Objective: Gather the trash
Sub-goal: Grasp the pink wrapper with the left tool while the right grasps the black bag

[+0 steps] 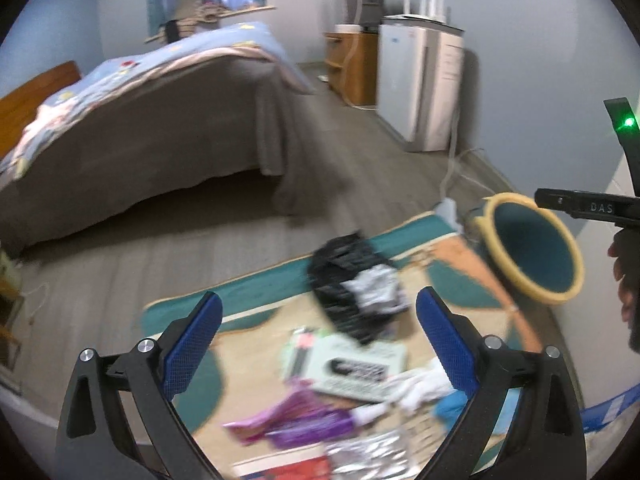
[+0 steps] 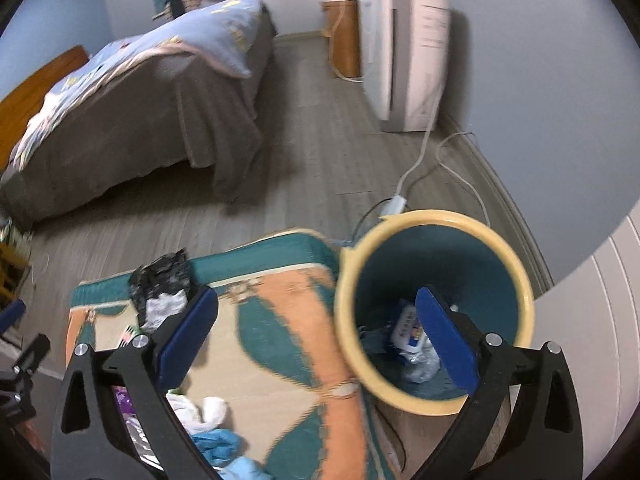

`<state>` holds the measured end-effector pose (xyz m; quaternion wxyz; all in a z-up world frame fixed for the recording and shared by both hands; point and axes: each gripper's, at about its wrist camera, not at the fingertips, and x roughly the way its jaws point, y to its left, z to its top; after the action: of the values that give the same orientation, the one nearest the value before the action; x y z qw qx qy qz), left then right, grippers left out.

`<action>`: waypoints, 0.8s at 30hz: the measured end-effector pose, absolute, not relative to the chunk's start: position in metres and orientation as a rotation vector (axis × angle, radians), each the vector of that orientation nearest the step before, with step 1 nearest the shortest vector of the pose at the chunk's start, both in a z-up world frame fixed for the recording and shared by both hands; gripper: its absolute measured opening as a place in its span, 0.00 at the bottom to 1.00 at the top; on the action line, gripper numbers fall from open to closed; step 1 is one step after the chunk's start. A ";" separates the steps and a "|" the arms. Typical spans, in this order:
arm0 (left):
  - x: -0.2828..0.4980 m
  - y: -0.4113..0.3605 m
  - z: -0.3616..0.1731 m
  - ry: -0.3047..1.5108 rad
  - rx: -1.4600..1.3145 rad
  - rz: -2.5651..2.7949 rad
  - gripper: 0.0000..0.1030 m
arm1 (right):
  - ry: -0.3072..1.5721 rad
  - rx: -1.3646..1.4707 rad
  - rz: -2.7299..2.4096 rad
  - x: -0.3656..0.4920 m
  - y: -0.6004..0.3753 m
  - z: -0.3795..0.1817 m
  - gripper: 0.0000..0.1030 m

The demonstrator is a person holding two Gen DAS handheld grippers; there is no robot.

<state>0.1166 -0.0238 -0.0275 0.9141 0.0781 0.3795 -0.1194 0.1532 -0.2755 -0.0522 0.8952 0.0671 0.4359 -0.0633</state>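
Trash lies scattered on a teal and orange rug (image 1: 248,304): a black plastic bag (image 1: 352,280), a pale green box (image 1: 352,364), a purple wrapper (image 1: 296,424), white tissue (image 1: 424,384) and silver foil (image 1: 368,456). My left gripper (image 1: 318,344) is open and empty above them. A teal bin with a yellow rim (image 2: 436,308) stands at the rug's right edge and holds a blue-and-white packet (image 2: 408,330). My right gripper (image 2: 316,336) is open and empty over the bin's near rim. White tissue (image 2: 208,410) and blue cloth (image 2: 218,446) lie below it.
A bed (image 1: 152,120) with grey cover fills the left. A white cabinet (image 1: 420,84) and wooden stand (image 1: 352,68) stand by the right wall. A white cable and plug (image 2: 396,204) lie on the wood floor behind the bin.
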 end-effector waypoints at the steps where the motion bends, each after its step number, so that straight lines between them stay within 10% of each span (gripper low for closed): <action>1: 0.114 -0.010 -0.030 0.782 0.153 -0.228 0.94 | 0.912 0.139 -0.123 0.156 -0.266 -0.055 0.94; 24: 0.127 0.050 -0.162 1.110 0.145 -0.318 0.92 | 1.085 0.092 0.004 0.229 -0.142 -0.154 0.94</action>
<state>0.1272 0.0503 -0.1618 0.8353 0.0687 0.5244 -0.1502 0.2289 -0.1423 -0.1538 0.8555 0.0436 0.5159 0.0021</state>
